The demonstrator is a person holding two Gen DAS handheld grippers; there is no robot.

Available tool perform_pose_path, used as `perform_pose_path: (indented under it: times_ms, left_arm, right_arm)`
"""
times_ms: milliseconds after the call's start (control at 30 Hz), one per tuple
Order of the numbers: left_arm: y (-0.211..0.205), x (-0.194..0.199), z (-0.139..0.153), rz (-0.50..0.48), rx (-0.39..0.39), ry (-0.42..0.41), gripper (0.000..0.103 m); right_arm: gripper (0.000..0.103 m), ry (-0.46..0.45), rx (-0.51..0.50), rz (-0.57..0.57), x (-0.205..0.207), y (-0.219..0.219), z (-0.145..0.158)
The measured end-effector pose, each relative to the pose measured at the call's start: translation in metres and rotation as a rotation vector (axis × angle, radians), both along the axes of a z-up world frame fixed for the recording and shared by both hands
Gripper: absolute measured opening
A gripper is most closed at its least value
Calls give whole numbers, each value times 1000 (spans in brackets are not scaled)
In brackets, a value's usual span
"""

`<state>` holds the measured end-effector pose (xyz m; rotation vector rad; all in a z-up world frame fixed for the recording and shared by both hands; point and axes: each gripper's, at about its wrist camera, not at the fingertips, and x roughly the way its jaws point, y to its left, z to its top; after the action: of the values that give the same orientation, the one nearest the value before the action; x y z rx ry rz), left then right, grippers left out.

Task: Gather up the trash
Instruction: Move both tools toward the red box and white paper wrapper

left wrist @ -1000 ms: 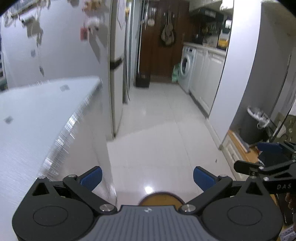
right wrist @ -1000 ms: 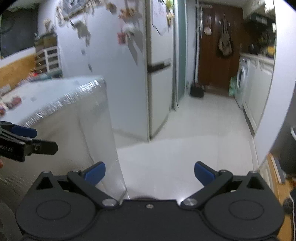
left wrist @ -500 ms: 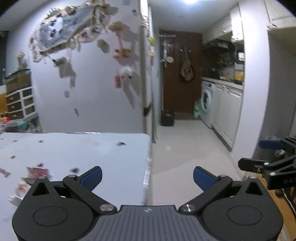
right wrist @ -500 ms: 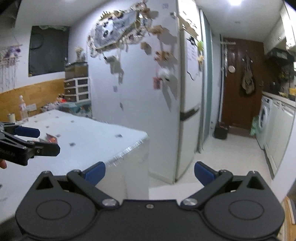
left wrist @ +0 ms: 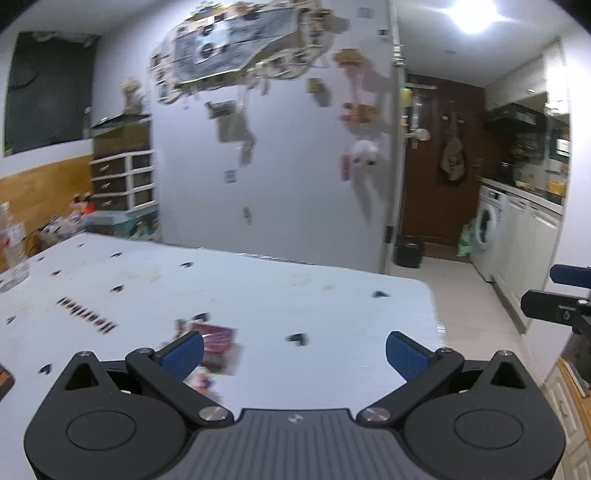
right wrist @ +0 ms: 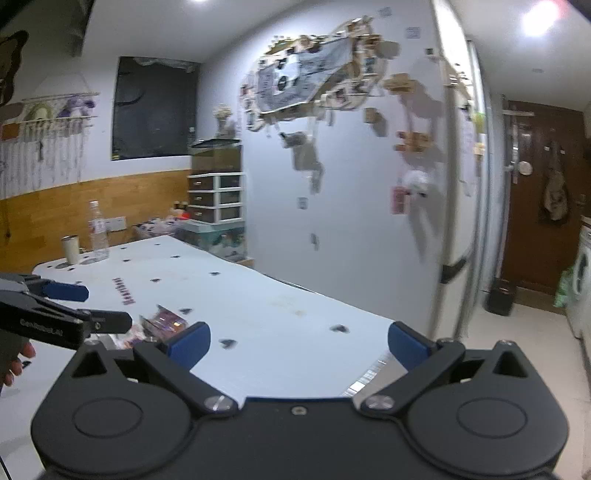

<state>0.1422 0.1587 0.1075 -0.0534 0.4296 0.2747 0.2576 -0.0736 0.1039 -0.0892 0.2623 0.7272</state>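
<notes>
You are only starting: both the left gripper [left wrist: 293, 349] and the right gripper [right wrist: 298, 341] are standing wide apart, carrying nothing. The wrappers [left wrist: 218, 338] are still lying on the white table [left wrist: 332, 295], near your left fingers.

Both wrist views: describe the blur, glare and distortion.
Left wrist view: wrappers and table markings smeared by motion; ceiling light blown out. Right wrist view: fridge magnets smeared, fisheye bows its edge; bottle fairly sharp.
</notes>
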Motion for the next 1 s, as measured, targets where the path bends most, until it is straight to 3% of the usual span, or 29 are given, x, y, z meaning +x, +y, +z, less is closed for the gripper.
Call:
perform_pose_path:
  times_ms: [233, 433, 700, 833, 1000]
  left_arm:
    - [56, 9, -10, 78, 35, -4, 103]
    - [97, 30, -36, 124, 33, 10, 103]
    - [121, 38, -75, 39, -34, 14, 103]
    - [118, 38, -86, 2, 25, 61, 103]
    - [125, 35, -91, -9, -18, 66, 100]
  right_arm:
    - [103, 0, 5, 87, 11, 68, -9]
    - [103, -8, 22, 139, 21, 108, -23]
    - [103, 2, -10, 193, 47, 141, -36]
    - [103, -15, -68, 227, 61, 160, -36]
    - [103, 5, -113, 266, 84, 194, -34]
